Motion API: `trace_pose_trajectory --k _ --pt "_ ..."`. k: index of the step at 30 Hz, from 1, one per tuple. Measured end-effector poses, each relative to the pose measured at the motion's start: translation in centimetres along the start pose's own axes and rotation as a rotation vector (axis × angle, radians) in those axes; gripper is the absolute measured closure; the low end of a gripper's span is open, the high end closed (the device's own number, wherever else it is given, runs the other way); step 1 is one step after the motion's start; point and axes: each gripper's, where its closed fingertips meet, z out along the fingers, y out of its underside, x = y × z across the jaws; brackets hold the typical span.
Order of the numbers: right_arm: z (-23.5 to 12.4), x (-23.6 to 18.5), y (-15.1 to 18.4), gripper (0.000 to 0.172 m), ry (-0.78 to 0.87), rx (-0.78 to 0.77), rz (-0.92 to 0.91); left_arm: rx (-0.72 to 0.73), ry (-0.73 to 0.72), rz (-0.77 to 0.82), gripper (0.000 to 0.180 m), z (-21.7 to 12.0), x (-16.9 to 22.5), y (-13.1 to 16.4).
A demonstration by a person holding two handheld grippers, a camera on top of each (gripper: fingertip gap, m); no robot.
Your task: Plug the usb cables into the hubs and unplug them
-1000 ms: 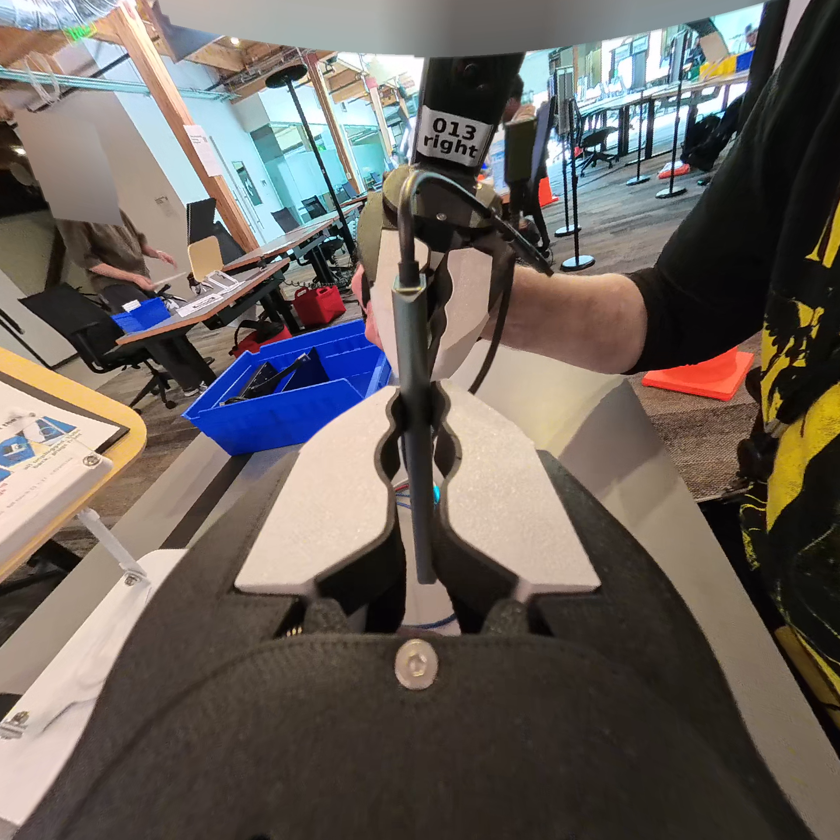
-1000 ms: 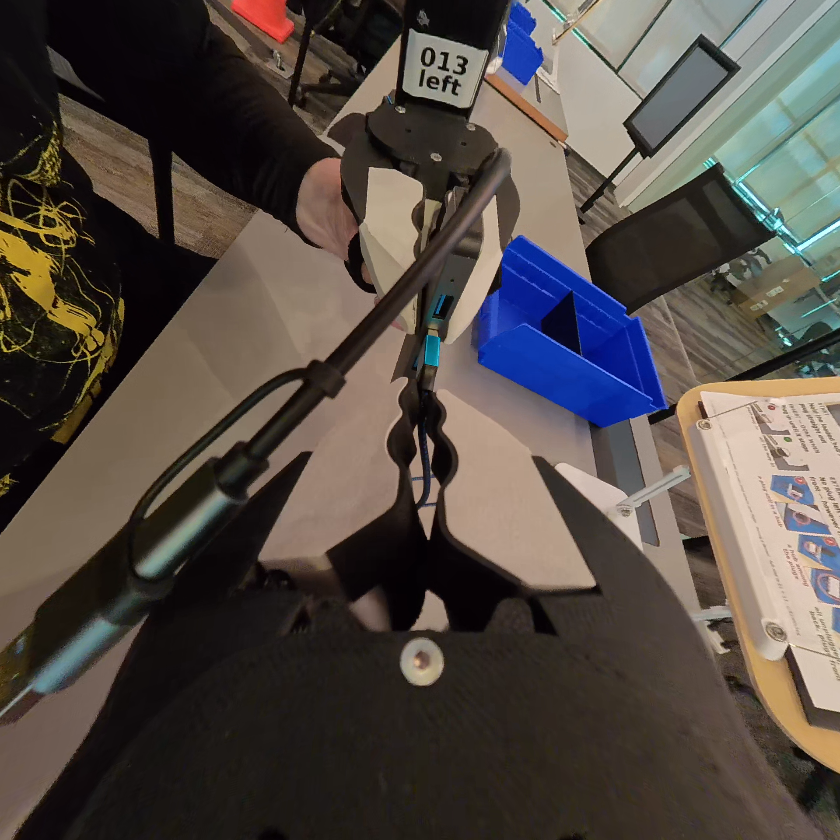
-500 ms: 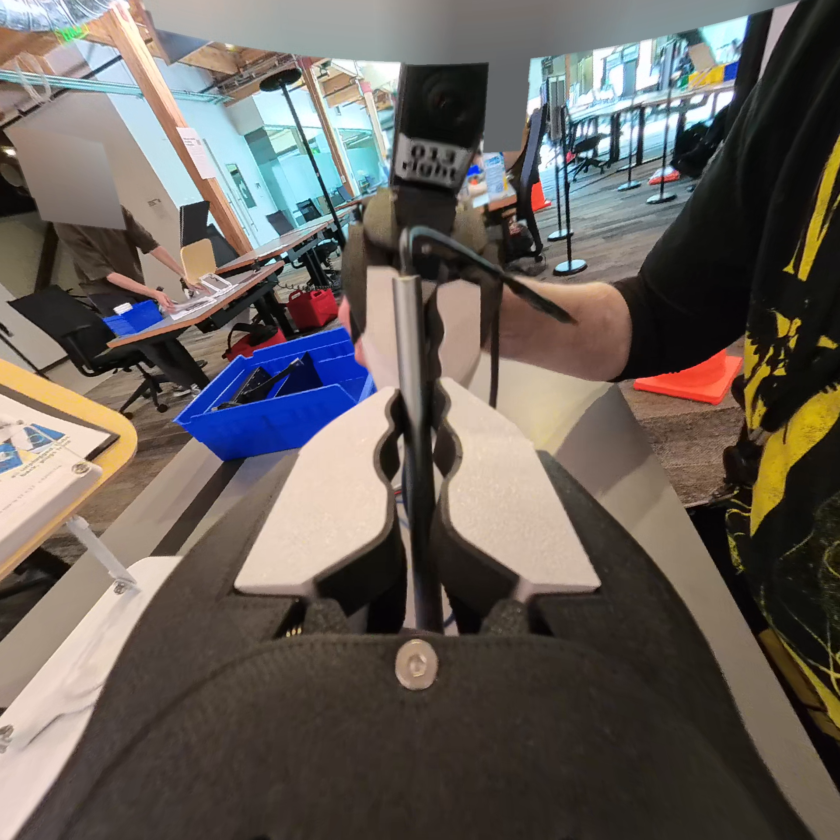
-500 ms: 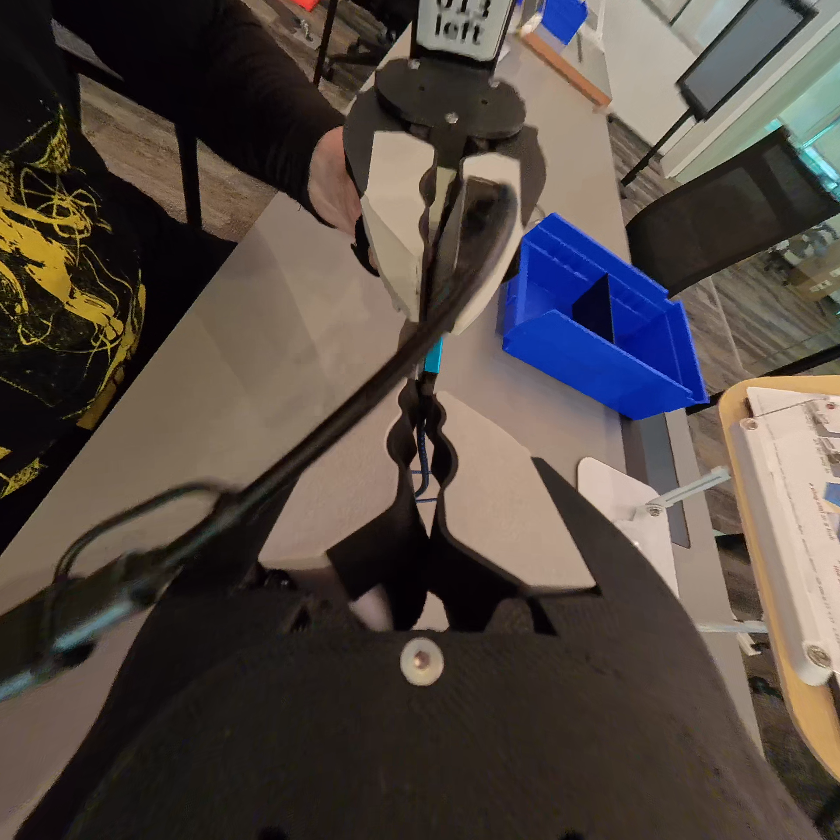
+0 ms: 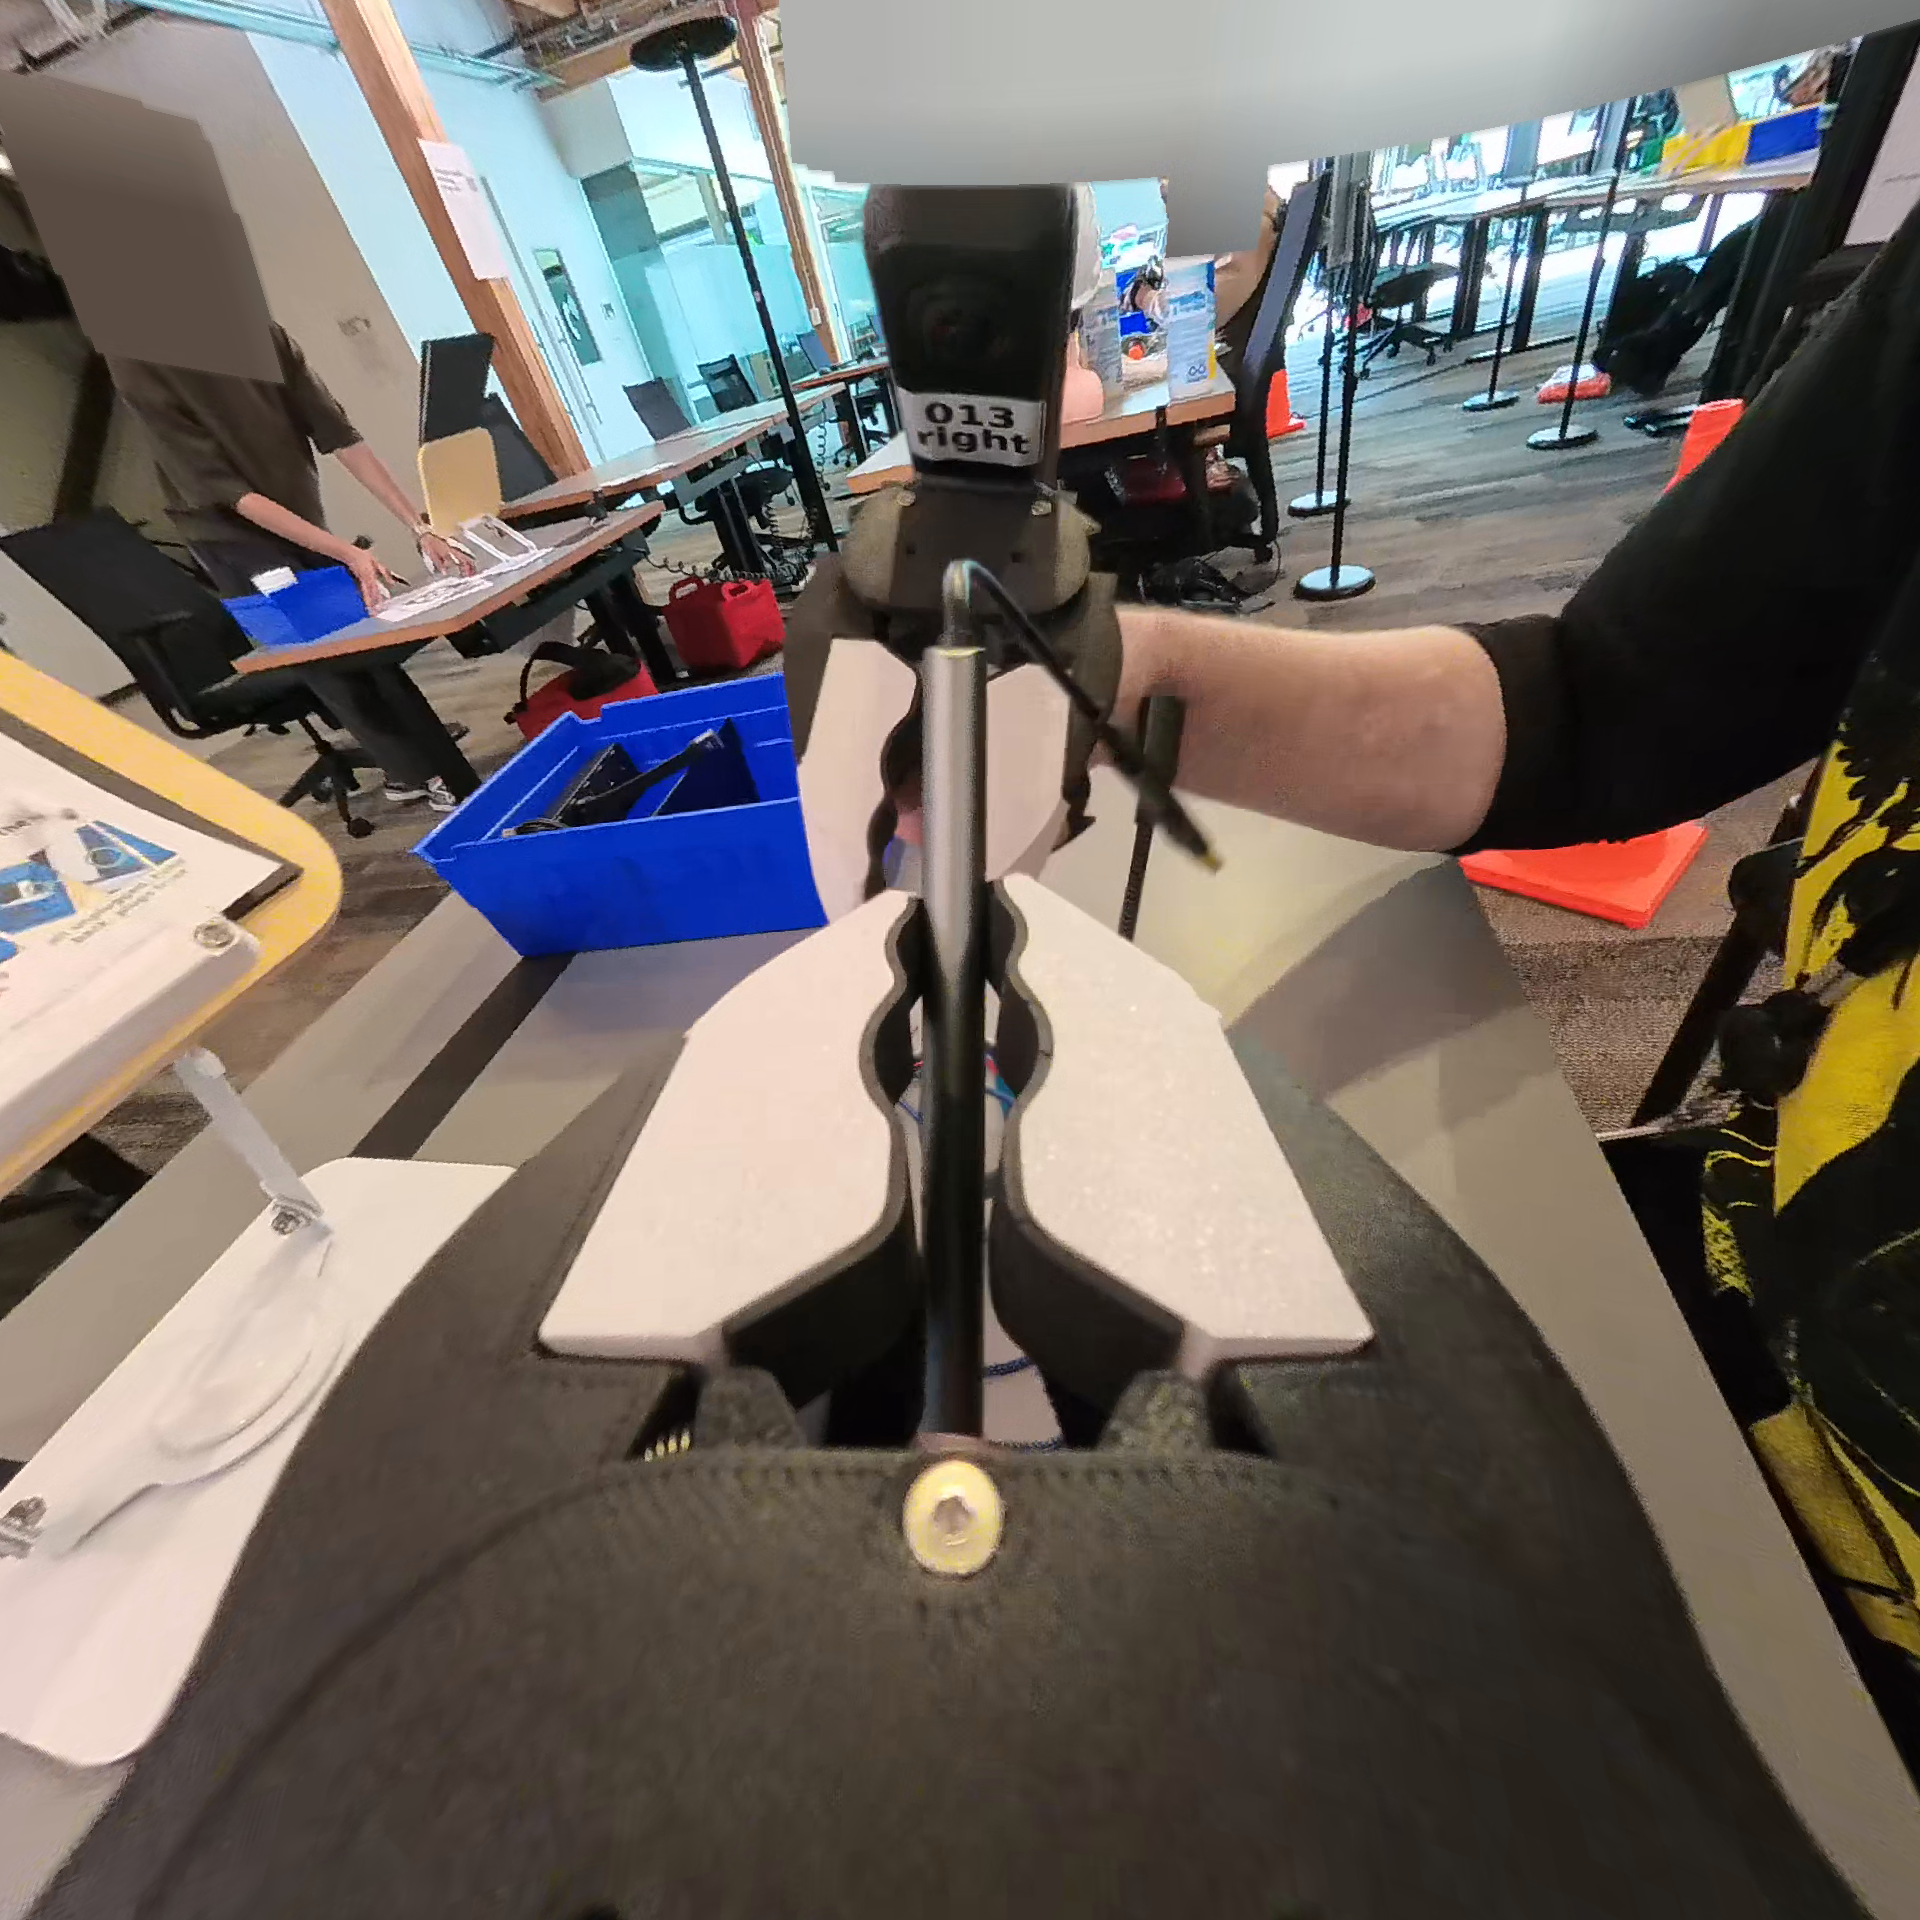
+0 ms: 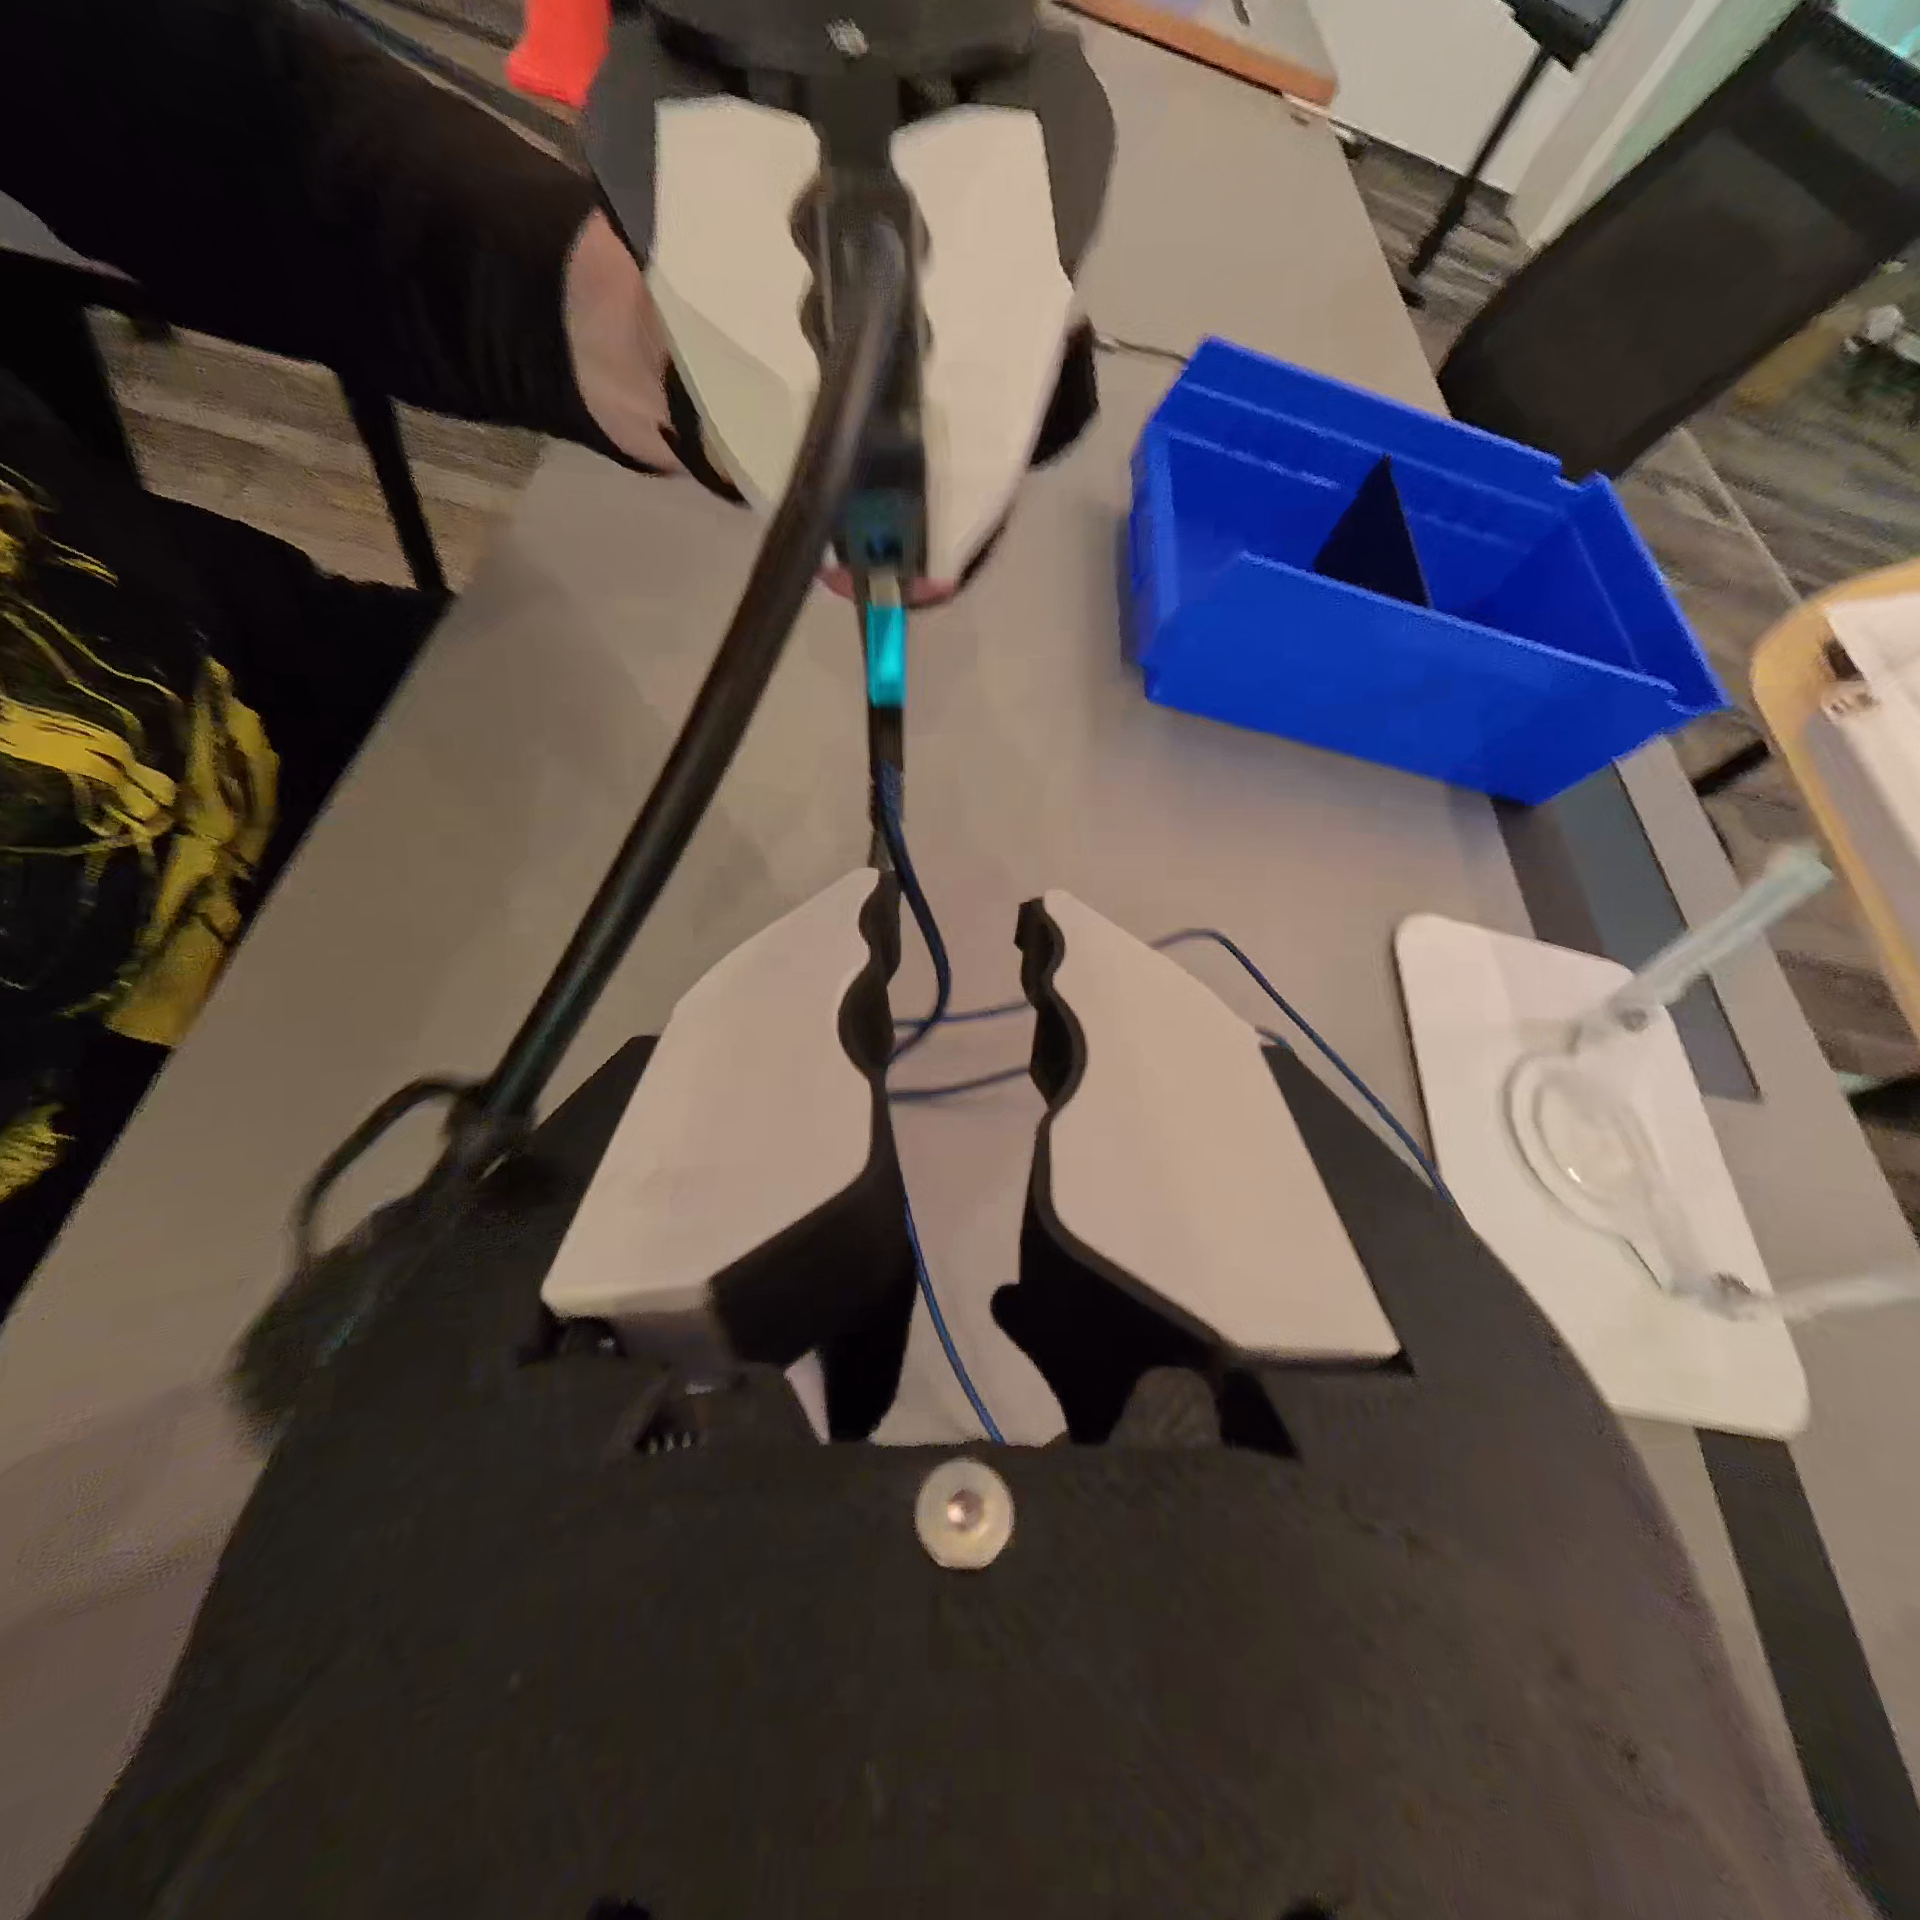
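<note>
My left gripper is shut on a slim grey USB hub, held edge-on above the table; it also shows in the right wrist view. A teal plug on a thin blue cable sits in the hub's near port. My right gripper is open. The blue cable runs loosely between its pads, close to the left finger, and neither pad presses on it. The hub's own black cable sweeps down to the lower left. The right gripper also shows behind the hub.
A blue bin stands on the grey table to the right; it holds dark items. A white stand base lies at the right edge. A yellow-rimmed board is at the left. The person's forearm is at the right. Tip to tip, the grippers are about 6 cm apart.
My right gripper has opened, let go of the blue cable and drawn back from the hub; the teal plug stays in the hub. My left gripper keeps its hold on the hub.
</note>
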Motion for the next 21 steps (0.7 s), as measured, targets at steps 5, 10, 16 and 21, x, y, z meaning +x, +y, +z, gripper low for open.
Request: trace_pose_trajectory --k 5,10,16,21 --pt "-3.3 2.0 0.4 0.145 0.137 0.055 -0.012 -0.015 0.000 0.008 0.170 -0.4 -0.4 0.1" --pt "-6.3 2.4 0.9 0.135 0.172 0.111 0.025 -0.045 -0.001 0.006 0.170 -0.6 -0.7 0.7" --pt "-8.2 0.7 -1.5 0.124 0.159 0.136 0.035 -0.165 0.000 -0.048 0.170 0.5 -1.2 3.5" --pt "-3.9 -1.6 -2.6 0.120 0.074 0.006 -0.006 -0.260 0.042 -0.042 0.170 2.6 -0.4 5.5"
